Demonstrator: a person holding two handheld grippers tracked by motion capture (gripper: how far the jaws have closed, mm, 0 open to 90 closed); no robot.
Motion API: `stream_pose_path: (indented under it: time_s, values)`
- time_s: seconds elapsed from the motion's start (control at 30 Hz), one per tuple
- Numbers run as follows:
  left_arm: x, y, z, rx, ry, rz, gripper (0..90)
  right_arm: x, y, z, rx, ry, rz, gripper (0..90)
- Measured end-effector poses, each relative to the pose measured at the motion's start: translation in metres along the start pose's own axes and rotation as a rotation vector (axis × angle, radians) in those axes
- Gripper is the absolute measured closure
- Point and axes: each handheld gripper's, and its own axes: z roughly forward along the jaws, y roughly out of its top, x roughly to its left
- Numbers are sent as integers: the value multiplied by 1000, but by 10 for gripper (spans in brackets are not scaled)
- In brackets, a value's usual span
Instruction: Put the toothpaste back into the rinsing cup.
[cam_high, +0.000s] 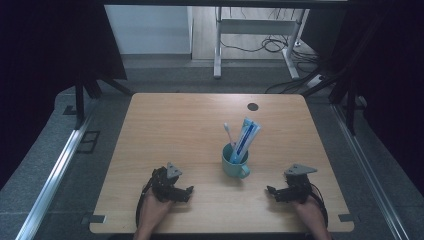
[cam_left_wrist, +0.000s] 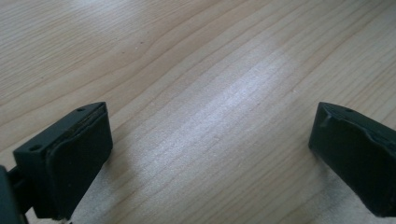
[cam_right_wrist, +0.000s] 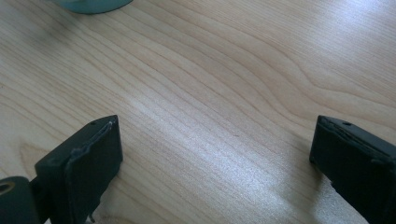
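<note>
A teal mug (cam_high: 235, 162) stands on the wooden table (cam_high: 170, 125), right of centre, its handle toward the near side. Inside it lean a white toothbrush (cam_high: 228, 133) and a blue-and-white toothpaste tube (cam_high: 245, 139). My left gripper (cam_high: 189, 192) rests near the front edge, left of the mug, pointing right, open with bare wood between its jaws (cam_left_wrist: 210, 140). My right gripper (cam_high: 270, 192) rests near the front edge, right of the mug, pointing left, open and empty (cam_right_wrist: 215, 149). The mug's base (cam_right_wrist: 93, 4) shows at the top left of the right gripper view.
A dark round hole (cam_high: 253, 106) sits near the table's far edge. Beyond the table are a white desk frame (cam_high: 218, 45) and cables (cam_high: 272, 45) on the floor. Metal rails (cam_high: 55, 175) run along both sides, dark curtains behind.
</note>
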Motion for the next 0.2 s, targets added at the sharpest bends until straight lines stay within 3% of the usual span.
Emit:
stream_pose_path:
  time_s: [0.2]
  values:
    - [0, 0, 0, 3, 9, -27, 0, 0, 0, 0, 0, 0, 0, 23]
